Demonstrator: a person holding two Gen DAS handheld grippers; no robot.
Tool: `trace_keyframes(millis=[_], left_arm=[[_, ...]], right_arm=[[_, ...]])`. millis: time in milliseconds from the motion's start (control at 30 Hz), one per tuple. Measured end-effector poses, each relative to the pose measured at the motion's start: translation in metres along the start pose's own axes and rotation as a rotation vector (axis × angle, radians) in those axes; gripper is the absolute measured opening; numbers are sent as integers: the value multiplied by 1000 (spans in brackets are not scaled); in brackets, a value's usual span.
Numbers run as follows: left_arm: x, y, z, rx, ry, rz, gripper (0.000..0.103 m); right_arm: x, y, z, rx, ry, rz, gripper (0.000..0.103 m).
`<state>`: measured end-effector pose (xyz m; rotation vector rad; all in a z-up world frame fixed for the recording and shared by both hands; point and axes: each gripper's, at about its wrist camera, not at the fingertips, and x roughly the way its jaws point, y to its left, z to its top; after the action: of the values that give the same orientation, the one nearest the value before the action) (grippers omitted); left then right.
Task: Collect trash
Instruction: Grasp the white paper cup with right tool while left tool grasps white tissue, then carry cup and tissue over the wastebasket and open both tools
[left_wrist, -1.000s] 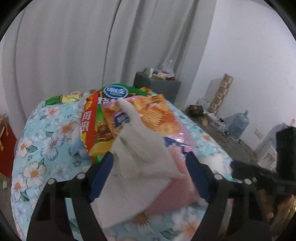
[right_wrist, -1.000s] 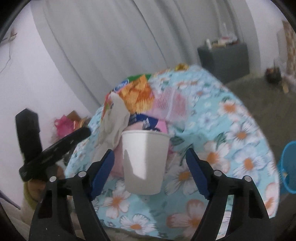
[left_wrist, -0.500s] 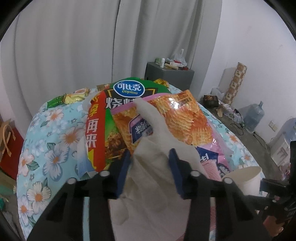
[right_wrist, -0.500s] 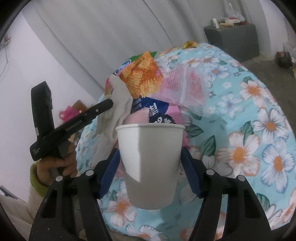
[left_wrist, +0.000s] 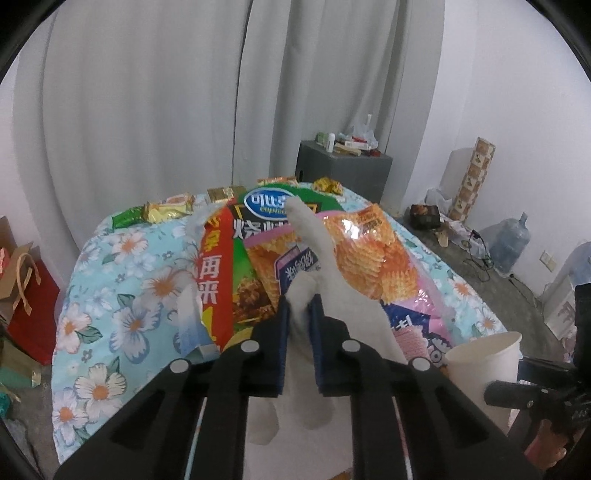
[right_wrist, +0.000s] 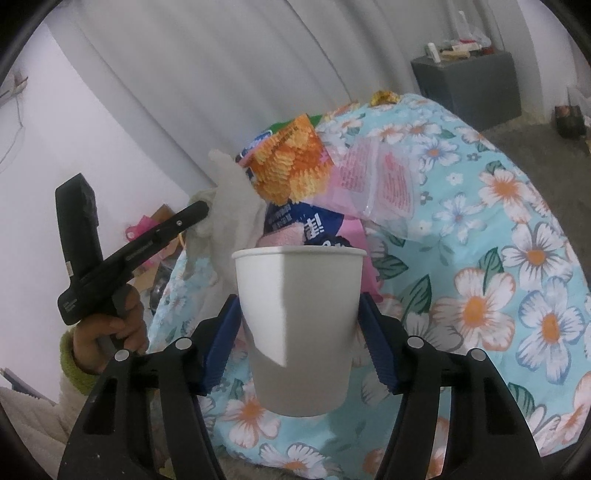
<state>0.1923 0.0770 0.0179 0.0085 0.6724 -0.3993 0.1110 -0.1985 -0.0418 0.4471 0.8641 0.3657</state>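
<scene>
Tissue (left_wrist: 325, 258) pinched between closing left tongs (left_wrist: 298, 314); right tongs (right_wrist: 299, 332), closing too, around upright paper cup (right_wrist: 297, 314).

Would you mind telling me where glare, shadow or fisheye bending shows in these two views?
Left wrist view: glare on the shiny orange snack bag, curtain folds bowed by the lens. Right wrist view: a sharp-edged shadow across the white paper cup, and the floral tablecloth bulges like a dome.

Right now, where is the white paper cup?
The white paper cup sits upright between the closing right tongs, centre of the right wrist view, just in front of the snack bags. In the left wrist view it shows at lower right.
</scene>
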Motion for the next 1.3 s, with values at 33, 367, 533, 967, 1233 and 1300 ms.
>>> trace_keyframes(millis=[33,367,533,967,1233,1300], left_arm=[[-4,-1,1,0,-8,0,11],[-48,-7,14,7,-114,-15,10],[-71,-15,25,25,-173,-37,10],[-96,-61,42,85,-228,-139,10],[-76,-119,50,151,-170,-251,10],[-66,-140,53,171,-143,-287,10]], right_arm=[[-1,-1,0,-1,-4,0,60],[-19,4,3,-19,-59,0,60],[-29,6,5,-26,-90,6,60],[-67,-6,7,-7,-189,7,60],[-108,-43,3,60,-282,-49,60],[-122,-59,-1,89,-310,-78,60]])
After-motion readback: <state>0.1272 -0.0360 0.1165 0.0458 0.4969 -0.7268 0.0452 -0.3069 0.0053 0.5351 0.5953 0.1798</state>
